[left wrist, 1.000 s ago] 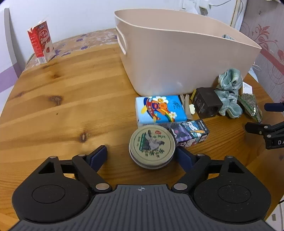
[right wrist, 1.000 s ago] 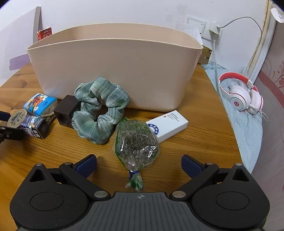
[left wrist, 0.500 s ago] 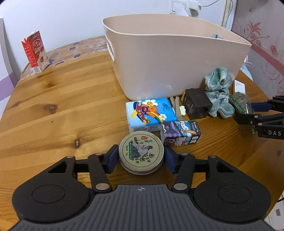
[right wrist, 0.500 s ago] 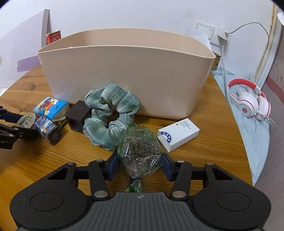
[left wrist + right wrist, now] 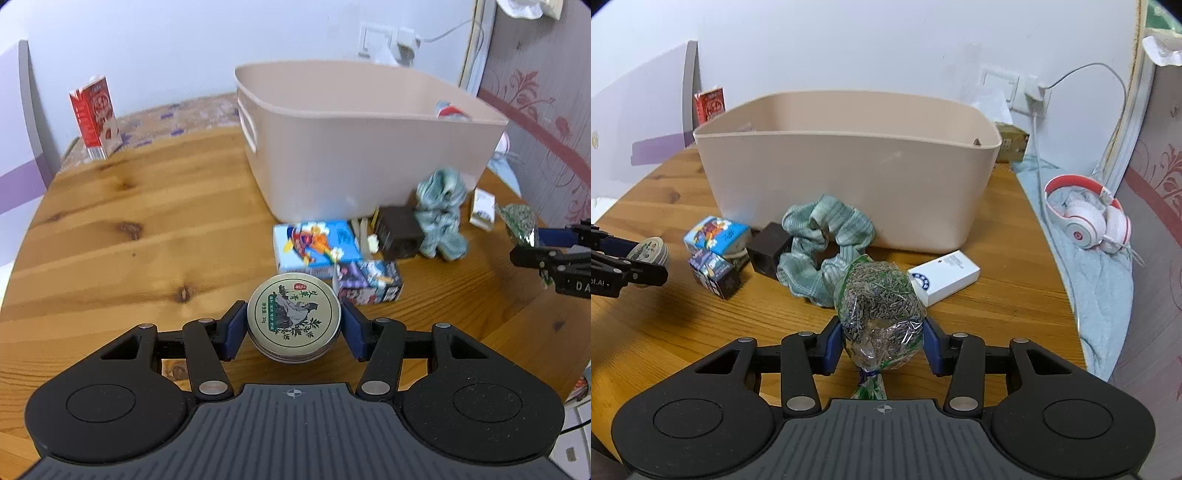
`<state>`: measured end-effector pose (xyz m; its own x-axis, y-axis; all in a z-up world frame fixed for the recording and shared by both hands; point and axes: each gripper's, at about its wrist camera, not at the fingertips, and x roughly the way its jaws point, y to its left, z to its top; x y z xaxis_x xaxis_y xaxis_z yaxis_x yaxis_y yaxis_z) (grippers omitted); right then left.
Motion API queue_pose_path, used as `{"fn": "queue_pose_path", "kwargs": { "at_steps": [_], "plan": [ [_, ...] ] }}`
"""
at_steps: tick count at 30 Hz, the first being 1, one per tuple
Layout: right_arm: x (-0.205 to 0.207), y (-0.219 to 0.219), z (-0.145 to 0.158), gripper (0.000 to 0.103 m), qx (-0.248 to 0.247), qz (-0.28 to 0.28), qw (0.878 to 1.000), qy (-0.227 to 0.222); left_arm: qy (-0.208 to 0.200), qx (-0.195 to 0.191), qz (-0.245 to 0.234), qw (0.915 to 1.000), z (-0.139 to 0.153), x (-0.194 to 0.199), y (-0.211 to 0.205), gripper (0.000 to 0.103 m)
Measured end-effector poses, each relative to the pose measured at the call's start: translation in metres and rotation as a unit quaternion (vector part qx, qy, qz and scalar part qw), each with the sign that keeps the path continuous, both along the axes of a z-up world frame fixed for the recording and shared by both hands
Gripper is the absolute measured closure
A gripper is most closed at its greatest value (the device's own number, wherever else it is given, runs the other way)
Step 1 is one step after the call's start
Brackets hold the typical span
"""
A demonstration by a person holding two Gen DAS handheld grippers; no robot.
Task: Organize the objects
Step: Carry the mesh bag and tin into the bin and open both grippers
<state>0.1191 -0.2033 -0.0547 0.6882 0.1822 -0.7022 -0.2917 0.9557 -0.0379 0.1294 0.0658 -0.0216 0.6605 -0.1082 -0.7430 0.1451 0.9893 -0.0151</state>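
Closest in the left wrist view, the left claw point(image 5: 293, 328) is closed on a round tin point(image 5: 293, 320) with a green plant drawing on its lid, its blue pads point(image 5: 236, 330) pressing the tin's sides. The tin appears lifted just above the wooden counter point(image 5: 129, 236). Closest in the right wrist view, the right claw point(image 5: 882, 341) is closed on a clear bag of dried herbs point(image 5: 879, 314), pinching it on both sides, with the bag's tied neck pointing back toward the camera.

Just beyond the tin lies a small dark patterned box point(image 5: 367, 282), and touching it behind, a blue cartoon-printed pack point(image 5: 317, 245). To their right sit a dark brown block point(image 5: 399, 232) and a green scrunchie point(image 5: 823, 245), the scrunchie resting against the block. A white box with a blue emblem point(image 5: 943, 277) lies just right of the herb bag.

Behind all of these stands a large beige plastic bin point(image 5: 849, 184), open at the top, with a slot handle on its left end; the scrunchie touches its front wall.

Farther off, a red and white carton point(image 5: 95, 116) stands upright at the counter's far left edge. To the right, off the counter, red and white headphones point(image 5: 1086, 218) lie on a pale blue cloth point(image 5: 1104, 295). A charger cable point(image 5: 1082, 74) runs up to a wall socket.
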Motion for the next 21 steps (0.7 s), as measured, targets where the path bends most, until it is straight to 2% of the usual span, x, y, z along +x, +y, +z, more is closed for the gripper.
{"fn": "queue_pose_path", "kwargs": {
  "at_steps": [9, 17, 21],
  "plan": [
    [-0.008, -0.008, 0.037, 0.060, 0.007, -0.012, 0.998, -0.056, -0.057, -0.012, -0.003, 0.9983, 0.044, 0.006, -0.007, 0.047],
    [0.010, -0.013, 0.078, 0.060, 0.003, -0.015, 0.993, -0.113, -0.103, -0.020, -0.007, 0.9945, 0.082, 0.036, -0.015, 0.047],
    [0.026, -0.013, 0.090, 0.060, 0.005, -0.012, 0.992, -0.128, -0.108, -0.010, -0.014, 0.9940, 0.089, 0.060, -0.026, 0.047]
  ]
}}
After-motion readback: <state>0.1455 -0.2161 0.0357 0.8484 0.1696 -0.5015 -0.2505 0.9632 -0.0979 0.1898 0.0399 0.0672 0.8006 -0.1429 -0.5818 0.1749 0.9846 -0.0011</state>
